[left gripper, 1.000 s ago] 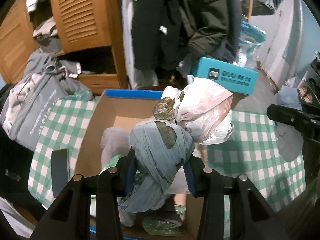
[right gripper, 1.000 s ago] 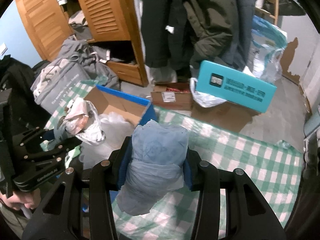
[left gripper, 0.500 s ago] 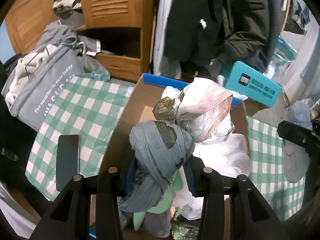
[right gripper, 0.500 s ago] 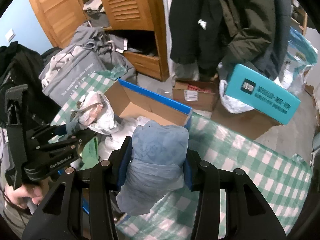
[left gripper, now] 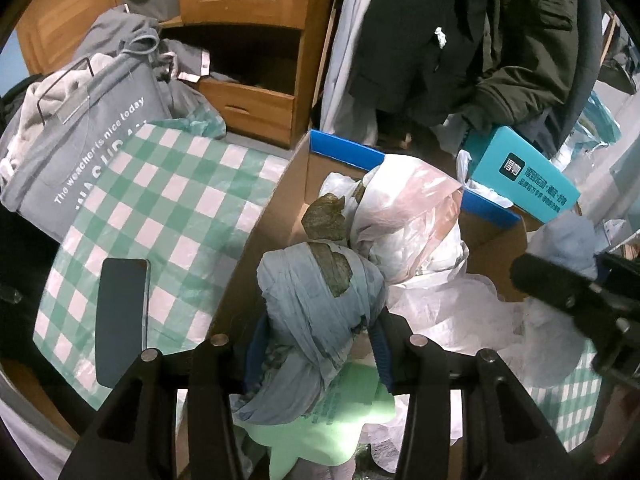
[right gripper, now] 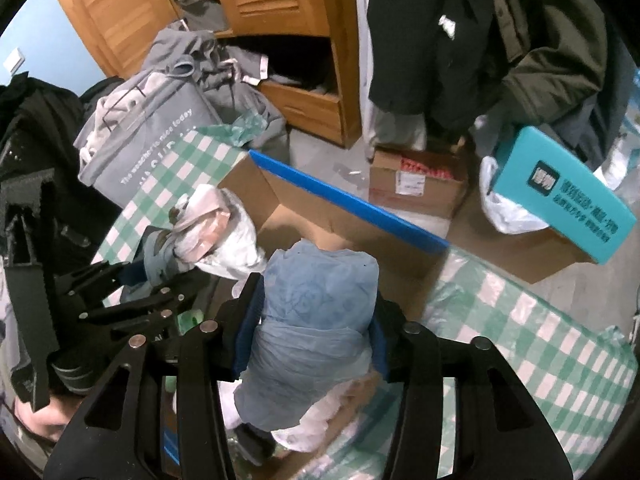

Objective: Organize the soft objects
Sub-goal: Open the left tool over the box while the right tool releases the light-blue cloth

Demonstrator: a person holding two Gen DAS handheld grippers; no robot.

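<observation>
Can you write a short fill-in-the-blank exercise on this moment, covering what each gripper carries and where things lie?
1. The left gripper has a knotted bundle of ____ bags between its fingers.
2. Both bundles hang over the open ____ box.
3. The dark phone lies on the green-and-white ____ cloth.
4. The right gripper has a pale ____ bundle between its fingers.

Missing words: plastic; cardboard; checked; blue
</observation>
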